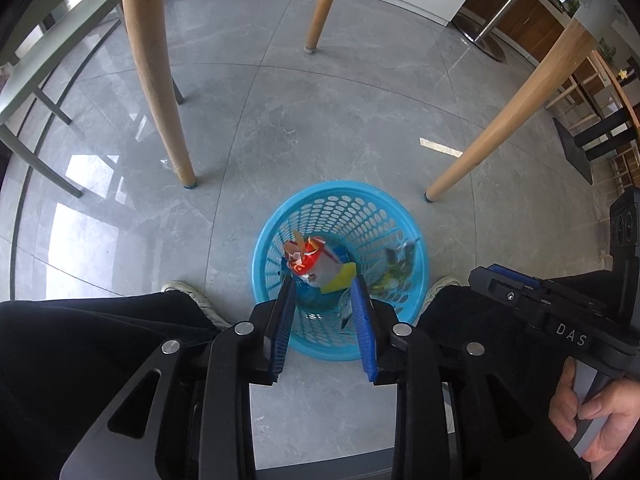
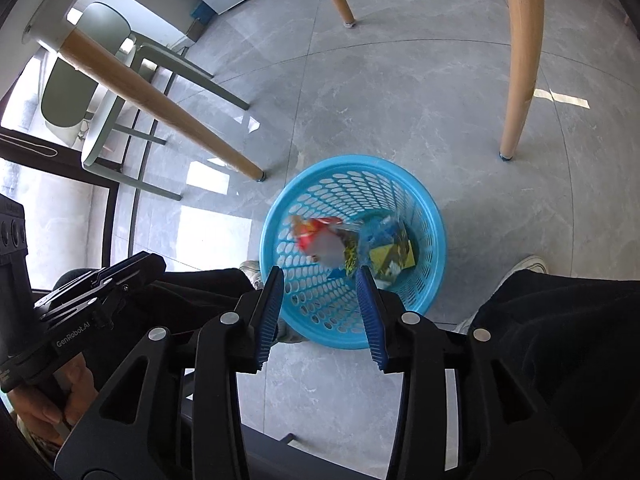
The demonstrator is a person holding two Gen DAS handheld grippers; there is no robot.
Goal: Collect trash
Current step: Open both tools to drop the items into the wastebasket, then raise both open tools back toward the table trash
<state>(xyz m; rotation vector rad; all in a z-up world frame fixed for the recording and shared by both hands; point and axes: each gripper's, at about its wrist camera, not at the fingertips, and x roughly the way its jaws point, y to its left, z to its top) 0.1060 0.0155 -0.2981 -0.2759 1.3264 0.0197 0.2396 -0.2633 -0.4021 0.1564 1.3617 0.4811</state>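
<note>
We hold our left gripper (image 1: pixel 323 286) right above the blue basket (image 1: pixel 404 216), pointing down into it. Its blue pads (image 1: pixel 282 324) stand a little apart, and nothing is pinched between them. Just past the tips, inside the basket, we see a red and white wrapper (image 1: pixel 310 258) and a yellow piece (image 1: pixel 340 278). They look blurry, so we cannot tell if they lie still.

Our right gripper (image 2: pixel 320 276) also points down over the basket (image 2: pixel 434 216), near its closest edge. Its jaws are apart too, a bit wider, and they hold nothing. In the basket, past the tips, there is the red wrapper (image 2: pixel 316 232), a clear blue bag (image 2: pixel 376 228) and a yellow and dark packet (image 2: pixel 394 254).

The basket stands on the grey tile floor (image 1: pixel 340 120). Our shoes (image 1: pixel 188 292) are on both sides of the basket, close to it. Wooden table legs (image 1: pixel 154 76) stand on the floor behind the basket. A pale green chair (image 2: pixel 100 76) is farther off, to the left of the basket. Our right hand (image 1: pixel 592 416) grips its handle beside the basket.
</note>
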